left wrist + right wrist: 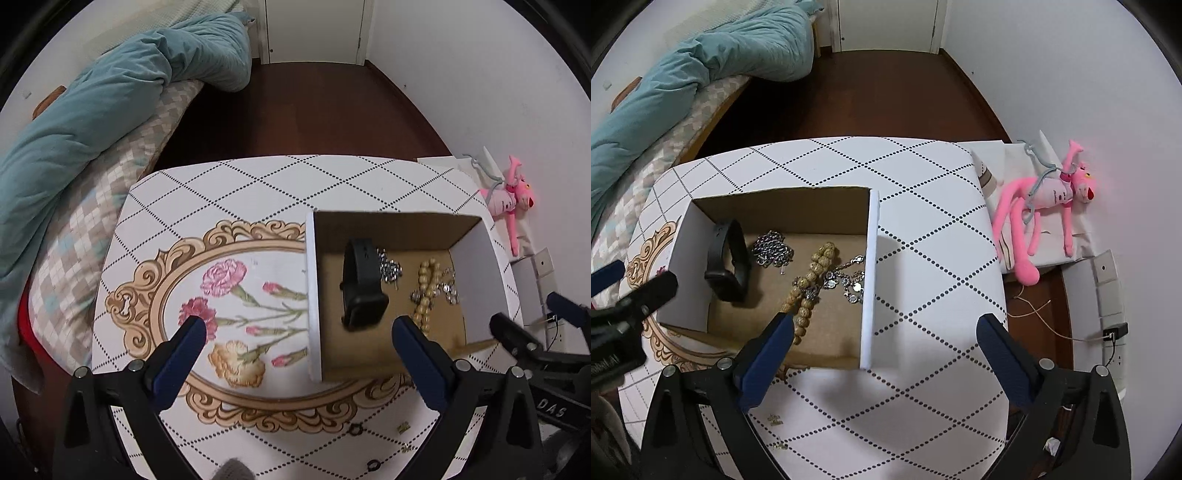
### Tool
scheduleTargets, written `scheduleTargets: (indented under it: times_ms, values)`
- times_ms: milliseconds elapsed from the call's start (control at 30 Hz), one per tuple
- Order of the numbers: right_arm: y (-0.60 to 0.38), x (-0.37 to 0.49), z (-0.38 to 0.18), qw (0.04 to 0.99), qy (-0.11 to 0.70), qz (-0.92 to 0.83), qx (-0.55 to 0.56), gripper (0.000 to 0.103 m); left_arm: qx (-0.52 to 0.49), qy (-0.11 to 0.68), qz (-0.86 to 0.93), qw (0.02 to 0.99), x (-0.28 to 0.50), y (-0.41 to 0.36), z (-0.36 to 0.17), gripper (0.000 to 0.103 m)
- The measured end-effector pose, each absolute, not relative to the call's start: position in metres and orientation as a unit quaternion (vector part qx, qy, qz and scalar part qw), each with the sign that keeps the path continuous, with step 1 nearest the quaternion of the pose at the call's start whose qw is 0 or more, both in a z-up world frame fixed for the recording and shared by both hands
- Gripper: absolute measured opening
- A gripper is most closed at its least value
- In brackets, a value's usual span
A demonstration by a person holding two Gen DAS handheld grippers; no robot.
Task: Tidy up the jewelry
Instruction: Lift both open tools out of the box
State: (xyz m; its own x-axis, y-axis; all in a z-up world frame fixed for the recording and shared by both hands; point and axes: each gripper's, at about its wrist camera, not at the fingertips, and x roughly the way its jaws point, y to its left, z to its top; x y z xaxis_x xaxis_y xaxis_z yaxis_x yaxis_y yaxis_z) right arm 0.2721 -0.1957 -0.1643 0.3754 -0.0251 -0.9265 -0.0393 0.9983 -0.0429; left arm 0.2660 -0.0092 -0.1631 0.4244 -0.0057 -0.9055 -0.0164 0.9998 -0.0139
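Observation:
An open cardboard box (469, 266) (871, 277) stands on the patterned table (258, 184) (923, 177). Inside lie a black watch (364, 284) (727, 262), a silver chain (389, 267) (772, 248), a tan bead bracelet (424, 291) (816, 273) and a silver charm bracelet (448, 290) (851, 284). My left gripper (297, 332) (644, 273) hangs open over the box's left wall. Above the box's right wall my right gripper (886, 328) (524, 310) is open too. Neither holds anything. Small rings (355, 428) and gold pieces (403, 427) (774, 419) lie loose on the table near me.
A bed with a teal duvet (110, 103) (720, 55) runs along the left. Right of the table, a pink plush toy (1045, 199) (511, 199) lies on a white bag, with a power strip (1112, 295) and cables by the wall. Dark wooden floor (295, 110) lies beyond the table.

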Motion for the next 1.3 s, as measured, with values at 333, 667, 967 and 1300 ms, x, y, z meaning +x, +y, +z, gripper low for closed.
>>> scheduleTargets:
  times_ms: [333, 667, 967, 1300]
  values:
    - [-0.199, 0.23, -0.128, 0.861, 0.507, -0.01, -0.028, 0.1, -0.002, 0.499, 0.034, 0.866, 0.22, -0.011, -0.134, 0.103]
    - [-0.202, 0.184, -0.076, 0.893, 0.45, -0.016, -0.012, 0.1, -0.01, 0.459, 0.025, 0.888, 0.18, -0.012, -0.09, 0.103]
    - [-0.206, 0.148, -0.038, 0.91, 0.414, -0.016, 0.005, 0.1, -0.011, 0.437, 0.008, 0.899, 0.151, -0.018, -0.061, 0.103]
    - [-0.196, 0.13, -0.078, 0.882, 0.47, 0.021, 0.029, 0.1, 0.005, 0.468, 0.047, 0.882, 0.145, -0.003, -0.099, 0.103]
